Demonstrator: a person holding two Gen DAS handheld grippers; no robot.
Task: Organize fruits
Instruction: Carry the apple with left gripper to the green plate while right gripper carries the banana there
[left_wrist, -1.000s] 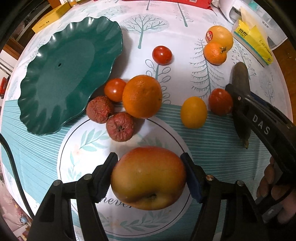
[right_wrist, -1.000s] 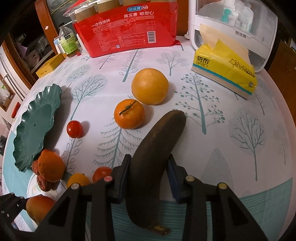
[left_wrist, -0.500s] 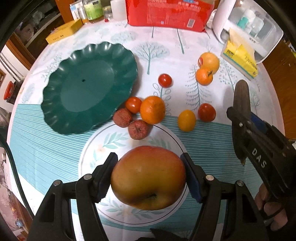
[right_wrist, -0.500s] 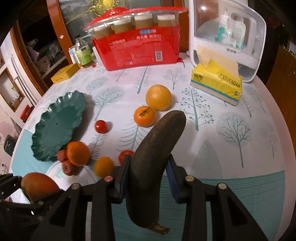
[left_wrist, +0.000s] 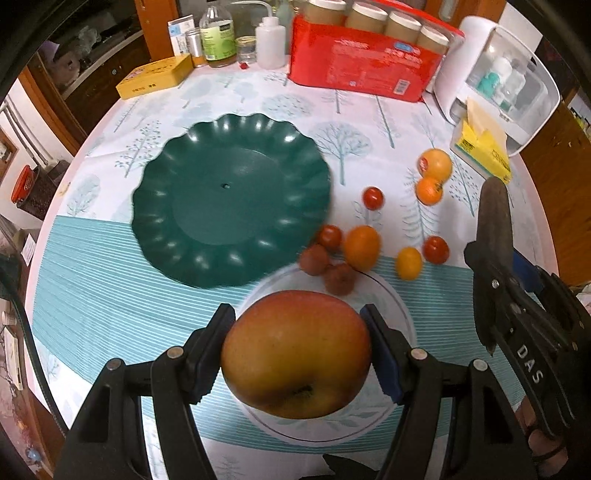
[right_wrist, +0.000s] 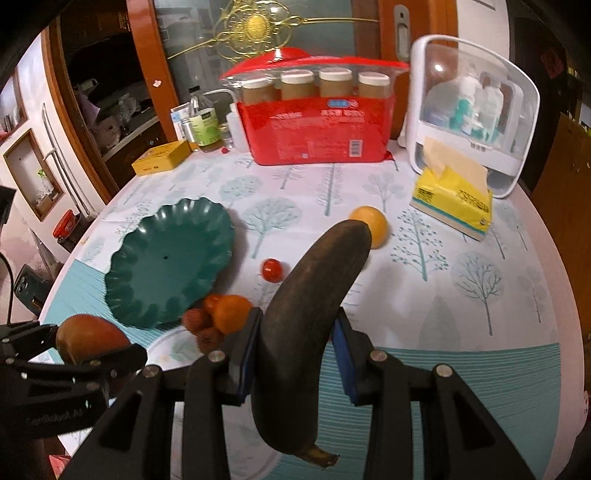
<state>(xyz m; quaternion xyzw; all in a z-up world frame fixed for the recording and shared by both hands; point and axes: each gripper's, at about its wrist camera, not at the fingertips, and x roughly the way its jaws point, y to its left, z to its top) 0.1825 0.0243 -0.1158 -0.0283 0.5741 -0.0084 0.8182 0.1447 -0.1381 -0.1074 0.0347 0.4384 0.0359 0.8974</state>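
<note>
My left gripper (left_wrist: 297, 350) is shut on a large red-yellow apple (left_wrist: 295, 354), held above the table near its front edge. My right gripper (right_wrist: 295, 350) is shut on a dark overripe banana (right_wrist: 310, 317), also held in the air; it shows at the right in the left wrist view (left_wrist: 493, 229). The empty green scalloped plate (left_wrist: 229, 199) lies ahead and to the left. Oranges (left_wrist: 362, 246), small tomatoes (left_wrist: 372, 198) and wrinkled dark-red fruits (left_wrist: 314, 258) lie scattered right of the plate.
A red cup pack (left_wrist: 364, 68), bottles (left_wrist: 216, 37), a yellow box (left_wrist: 155, 75), a white storage case (left_wrist: 509, 81) and a yellow tissue pack (left_wrist: 484, 151) stand along the table's far edge. The tablecloth has a printed white circle (left_wrist: 391, 295) beneath the apple.
Both grippers have risen and pulled back with the apple and banana still held. The table now looks farther below, and the green plate sits nearer the middle of the left view.
</note>
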